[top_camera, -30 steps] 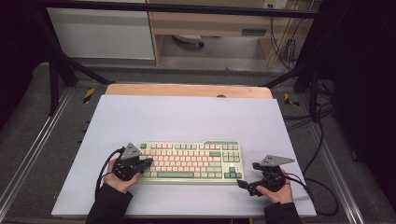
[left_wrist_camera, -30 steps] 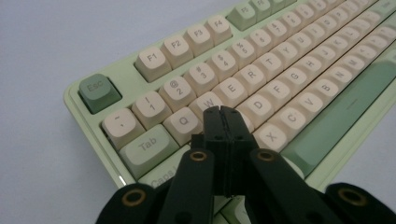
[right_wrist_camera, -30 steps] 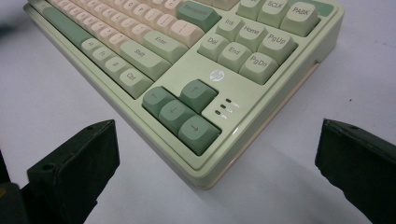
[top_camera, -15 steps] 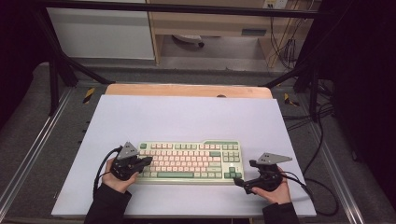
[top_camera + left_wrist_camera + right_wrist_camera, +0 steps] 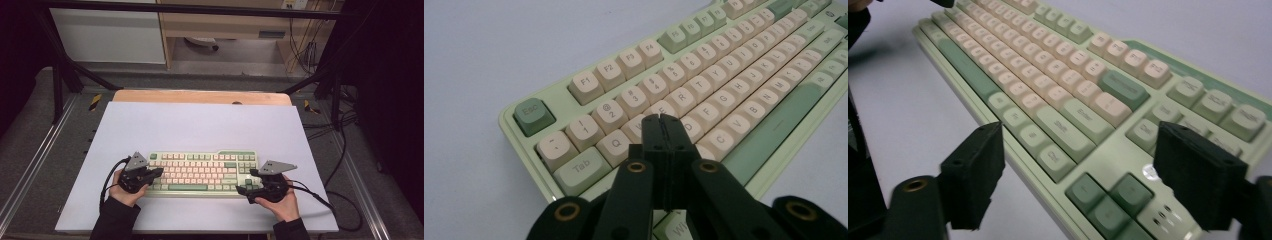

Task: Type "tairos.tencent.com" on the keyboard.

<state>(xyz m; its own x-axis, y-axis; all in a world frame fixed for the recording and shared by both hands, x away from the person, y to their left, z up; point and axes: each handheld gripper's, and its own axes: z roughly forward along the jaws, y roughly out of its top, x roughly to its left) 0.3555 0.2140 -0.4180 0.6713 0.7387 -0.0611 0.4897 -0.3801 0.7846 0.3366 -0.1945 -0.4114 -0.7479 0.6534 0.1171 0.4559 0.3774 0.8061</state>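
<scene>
A pale green keyboard (image 5: 200, 172) with cream and green keys lies near the front of the white table top (image 5: 200, 125). My left gripper (image 5: 158, 173) rests at the keyboard's left end, jaws shut with nothing in them. In the left gripper view its tip (image 5: 662, 124) sits just over the keys near W and E on the keyboard (image 5: 734, 75). My right gripper (image 5: 246, 181) stands open at the keyboard's front right corner. In the right gripper view its jaws (image 5: 1083, 170) straddle that corner of the keyboard (image 5: 1058, 75), above the arrow keys (image 5: 1108, 197).
A wooden strip (image 5: 200, 96) runs along the table's far edge. Cables (image 5: 340, 200) trail off to the right of the table. Beyond the table stand a metal frame and shelving (image 5: 225, 25). White surface lies free behind the keyboard.
My right gripper has slid left, closer to the keyboard's right corner. The left gripper has hardly moved.
</scene>
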